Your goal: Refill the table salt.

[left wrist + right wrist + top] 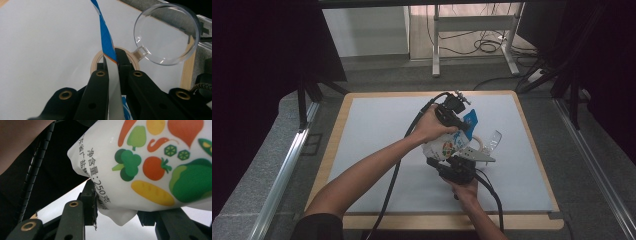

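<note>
The left tool [113, 67] is squeezed shut on the blue and white top edge of the bag [106, 42]. The thin edge runs up between its two black jaws. In the high view the left tool [460, 123] sits at the top of the bag [447, 145], at about 12 o'clock from it, and the left hand [432, 126] wraps around the tool.

The right tool [115, 207] is partly open, and the bottom of the bag [150, 165] sits between its jaws. The jaw on the left side touches the bag. I cannot tell if the other jaw presses on it. In the high view the right tool [451, 162] is at 6 o'clock from the bag, with the right hand [464, 189] under it.

The bag is white with pictures of vegetables on it. It is held up over the middle of the desk [372, 130], between the two tools.

A clear round lid [166, 33] lies on the desk just past the bag, at about 2 o'clock from the left tool. A wooden ring [94, 63] lies beside it, right behind the left tool's tips.
</note>
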The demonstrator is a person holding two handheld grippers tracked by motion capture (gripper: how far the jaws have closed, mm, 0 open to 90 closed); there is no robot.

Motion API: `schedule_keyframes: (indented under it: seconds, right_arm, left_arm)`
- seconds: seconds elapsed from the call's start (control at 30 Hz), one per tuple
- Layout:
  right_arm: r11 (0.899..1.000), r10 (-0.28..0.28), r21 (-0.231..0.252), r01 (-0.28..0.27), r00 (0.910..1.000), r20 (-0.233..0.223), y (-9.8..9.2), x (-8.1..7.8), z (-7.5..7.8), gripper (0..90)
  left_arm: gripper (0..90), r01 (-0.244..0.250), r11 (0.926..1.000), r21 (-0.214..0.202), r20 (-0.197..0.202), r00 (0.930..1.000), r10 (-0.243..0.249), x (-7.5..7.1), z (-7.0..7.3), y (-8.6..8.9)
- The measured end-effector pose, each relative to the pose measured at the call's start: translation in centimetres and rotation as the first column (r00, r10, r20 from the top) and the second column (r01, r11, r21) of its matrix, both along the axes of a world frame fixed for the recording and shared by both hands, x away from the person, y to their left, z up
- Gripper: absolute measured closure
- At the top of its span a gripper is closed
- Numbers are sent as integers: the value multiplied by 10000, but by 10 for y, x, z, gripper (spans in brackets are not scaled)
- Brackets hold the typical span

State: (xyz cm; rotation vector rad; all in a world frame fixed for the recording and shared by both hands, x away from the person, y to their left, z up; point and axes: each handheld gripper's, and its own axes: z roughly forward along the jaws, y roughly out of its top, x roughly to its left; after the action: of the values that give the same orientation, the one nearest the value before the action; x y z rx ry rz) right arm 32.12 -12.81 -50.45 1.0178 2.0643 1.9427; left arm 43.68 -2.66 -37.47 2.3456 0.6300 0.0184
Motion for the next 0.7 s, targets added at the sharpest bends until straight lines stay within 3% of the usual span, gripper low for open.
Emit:
schedule_keyframes:
  seconds: [0.27,0.7]
  right_arm:
    - [9997,-225,23,225,9997,-71,2,2,-1,581]
    - [9992,-379,-115,378,9993,-68,3,0,-3,581]
  left_arm:
    - [897,70,10000,30,-239,9997,-69,5,-2,0]
    - [897,193,9998,5,-239,9995,-193,4,-4,-1]
